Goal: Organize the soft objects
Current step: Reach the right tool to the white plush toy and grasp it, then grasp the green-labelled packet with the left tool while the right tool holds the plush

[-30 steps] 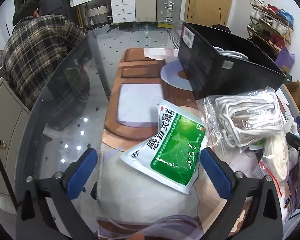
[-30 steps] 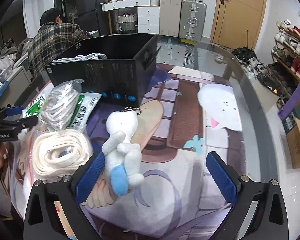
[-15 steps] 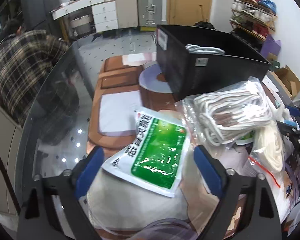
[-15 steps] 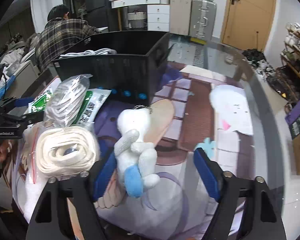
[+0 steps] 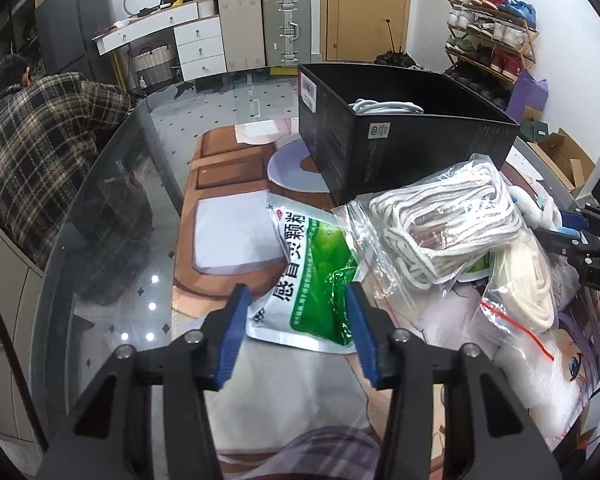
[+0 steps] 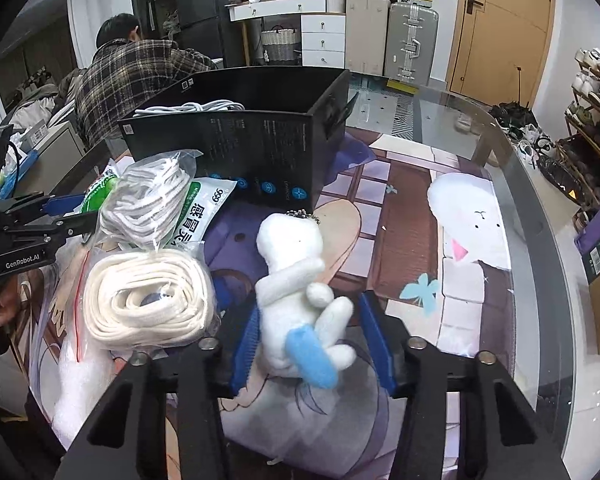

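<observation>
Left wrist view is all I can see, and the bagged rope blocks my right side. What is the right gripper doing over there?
Observer: The right gripper has its fingers on either side of a white plush toy, with a gap showing beside one finger.
Operator: Is the toy tangled with the rope bags?
Observer: No, it lies on the mat beside the bag of cream rope, not under it.
Operator: My left gripper is squeezing a green packet. Any more like it?
Observer: Yes, a second packet pokes out from under the bag of thinner rope, in front of the black box.
</observation>
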